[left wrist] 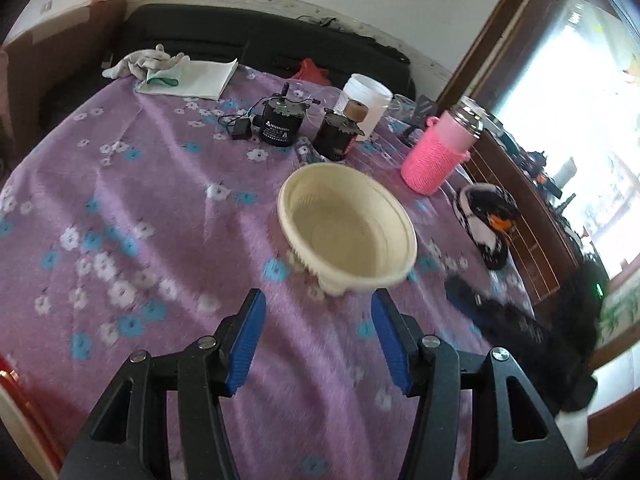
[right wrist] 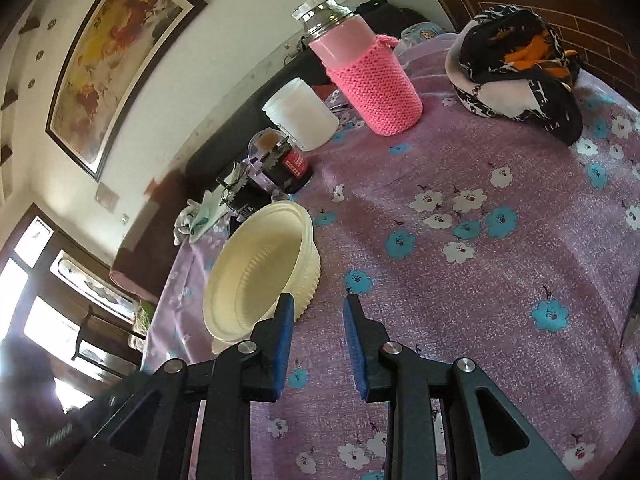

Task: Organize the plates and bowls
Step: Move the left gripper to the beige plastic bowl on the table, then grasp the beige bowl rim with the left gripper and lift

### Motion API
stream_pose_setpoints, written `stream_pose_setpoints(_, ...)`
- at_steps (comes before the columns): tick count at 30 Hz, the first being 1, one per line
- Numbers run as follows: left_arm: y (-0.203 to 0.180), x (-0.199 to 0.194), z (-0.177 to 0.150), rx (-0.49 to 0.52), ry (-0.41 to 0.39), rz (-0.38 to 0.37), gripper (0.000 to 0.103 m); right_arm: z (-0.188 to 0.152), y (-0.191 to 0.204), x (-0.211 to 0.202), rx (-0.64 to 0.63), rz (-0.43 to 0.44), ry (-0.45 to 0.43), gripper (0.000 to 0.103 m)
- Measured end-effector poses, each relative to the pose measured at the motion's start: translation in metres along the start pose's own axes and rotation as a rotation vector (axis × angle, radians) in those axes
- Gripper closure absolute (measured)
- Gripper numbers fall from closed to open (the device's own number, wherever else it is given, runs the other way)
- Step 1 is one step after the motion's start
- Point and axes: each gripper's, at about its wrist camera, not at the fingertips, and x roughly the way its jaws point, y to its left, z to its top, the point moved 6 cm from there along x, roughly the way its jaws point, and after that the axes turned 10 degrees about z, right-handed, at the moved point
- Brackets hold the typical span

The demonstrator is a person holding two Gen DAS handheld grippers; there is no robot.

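A cream ribbed bowl sits on the purple flowered tablecloth near the table's middle. My left gripper is open and empty, its blue pads just short of the bowl's near rim. In the right wrist view the same bowl looks like a stack of bowls seen from the side. My right gripper is open and empty just right of the bowl, its left pad close beside the bowl's wall. No plates are in view.
Behind the bowl stand two black motors, a white plastic jar, a pink knit-sleeved flask and a black-and-white hat. White gloves and a folded cloth lie at the far edge. A black sofa runs behind the table.
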Motion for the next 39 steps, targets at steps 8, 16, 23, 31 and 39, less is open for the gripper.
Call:
stream_pose_setpoints(8,-0.004,0.052,0.037,-0.068,0.038,0.073,0.049,-0.001,-0.006,-0.008,0.058,0.029,0.000,0.075)
stream_pose_setpoints(16,-0.014,0.075,0.030,-0.062,0.109,0.036,0.072,0.000,-0.010,-0.012,0.095,0.035,-0.004,0.075)
stream_pose_setpoints(23,-0.058,0.046,-0.032,0.048,0.190,-0.099,0.072,0.001,-0.018,-0.015,0.113,0.004,-0.015,0.075)
stream_pose_setpoints(31,-0.052,0.014,-0.013,0.070,0.047,-0.028,0.051,0.003,-0.022,-0.019,0.130,0.003,-0.027,0.069)
stream_pose_setpoints(39,-0.010,0.071,0.049,-0.032,0.083,0.114,0.041,0.001,-0.018,-0.017,0.129,0.017,-0.018,0.069)
